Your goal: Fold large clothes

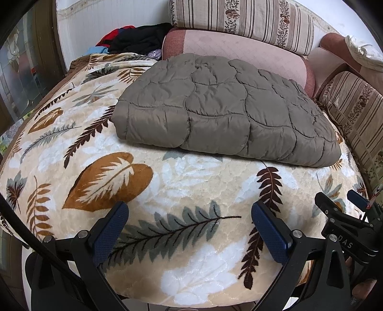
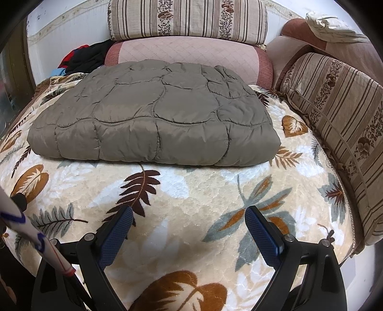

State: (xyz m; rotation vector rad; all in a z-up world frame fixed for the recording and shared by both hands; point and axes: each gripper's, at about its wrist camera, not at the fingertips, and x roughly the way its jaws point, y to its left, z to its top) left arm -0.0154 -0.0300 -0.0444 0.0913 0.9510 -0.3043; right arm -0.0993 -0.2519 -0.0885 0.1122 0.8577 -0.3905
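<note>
1. Olive-grey and quilted, the folded jacket [image 2: 153,119] lay as a thick flat bundle on the leaf-print blanket [image 2: 191,191] that covered the seat.
2. It sat toward the blanket's far edge, its back side close against the pink cushion [image 2: 186,55], and its near folded edge ran roughly parallel to the blanket's near edge.
3. The left gripper [image 1: 189,210] hung over the near edge of the blanket, its fingers spread wide with nothing between the blue pads [image 1: 110,229], and well apart from the jacket.
4. The right gripper [image 2: 189,215] hung likewise over the near part of the blanket, fingers spread wide and holding nothing, with bare blanket between it and the jacket.
5. In the left wrist view the right gripper's black frame showed at the blanket's near right corner.
6. A striped floral pillow [image 2: 189,19] rested on top of the pink cushion, and another striped pillow [image 2: 340,114] leaned along the blanket's right edge.
7. A heap of dark and red clothes [image 1: 138,38] lay beyond the blanket's far left corner.
</note>
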